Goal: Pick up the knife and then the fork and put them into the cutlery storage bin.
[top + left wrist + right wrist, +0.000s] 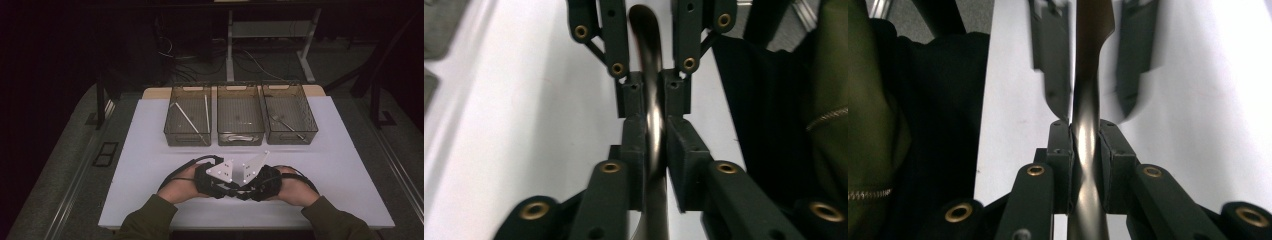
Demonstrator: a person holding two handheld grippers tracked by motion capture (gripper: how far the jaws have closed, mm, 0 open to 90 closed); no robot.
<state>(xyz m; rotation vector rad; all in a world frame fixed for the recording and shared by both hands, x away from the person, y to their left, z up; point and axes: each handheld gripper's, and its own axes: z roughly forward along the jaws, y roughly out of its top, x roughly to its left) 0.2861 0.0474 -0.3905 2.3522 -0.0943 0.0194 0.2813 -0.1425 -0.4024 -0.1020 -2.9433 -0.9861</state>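
both grippers [235,186] meet tip to tip, jaws clamped.

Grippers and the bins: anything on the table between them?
Nothing: high view shows bare white table from the left gripper and right gripper to the bins.

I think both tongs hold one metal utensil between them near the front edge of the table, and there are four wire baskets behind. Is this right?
Not quite: the high view shows three wire baskets, not four. The rest stands: the left tongs and right tongs both clamp one metal utensil near the table's front edge.

A slim, shiny metal utensil handle [655,120] stretches lengthwise, pinched from opposite ends, just above the white table.
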